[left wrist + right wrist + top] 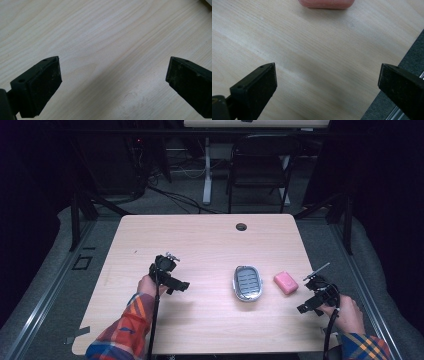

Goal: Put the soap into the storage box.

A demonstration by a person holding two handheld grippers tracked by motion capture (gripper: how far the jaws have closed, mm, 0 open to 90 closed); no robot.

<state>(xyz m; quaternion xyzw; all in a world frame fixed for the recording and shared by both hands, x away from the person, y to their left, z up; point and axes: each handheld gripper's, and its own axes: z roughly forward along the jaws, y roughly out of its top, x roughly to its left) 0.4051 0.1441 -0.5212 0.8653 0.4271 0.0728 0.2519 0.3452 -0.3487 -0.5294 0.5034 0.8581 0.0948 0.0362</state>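
While both tongs, left (167, 272) and right (316, 295), gape empty, the pink soap (285, 282) lies just right of the dish (248, 283); probably light, firm, slippery: grip its long sides.

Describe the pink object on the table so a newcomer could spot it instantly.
On the light wooden table, look right of centre to the oval grey soap dish. Just right of it, apart from it, lies the pink bar, the only brightly coloured block.
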